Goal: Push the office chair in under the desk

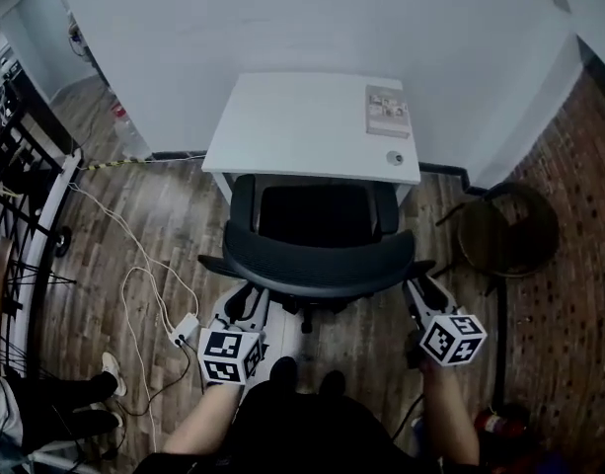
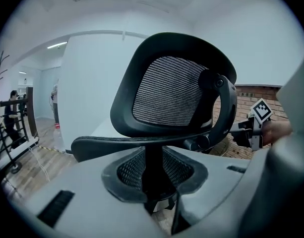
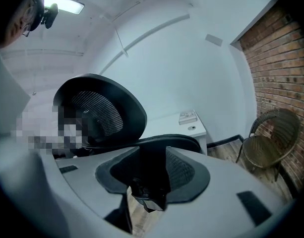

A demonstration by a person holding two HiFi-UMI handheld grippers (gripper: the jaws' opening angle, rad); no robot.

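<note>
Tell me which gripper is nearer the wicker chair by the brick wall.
Right. The right gripper is at the end of the office chair that faces the wicker chair; the left gripper is at the opposite end, farther off.

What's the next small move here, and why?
Probably a short level push toward the white rectangular desk. The left claw and right claw each appear clamped on a black armrest post of the black mesh office chair, whose seat lies mostly clear of the desk's front edge.
</note>
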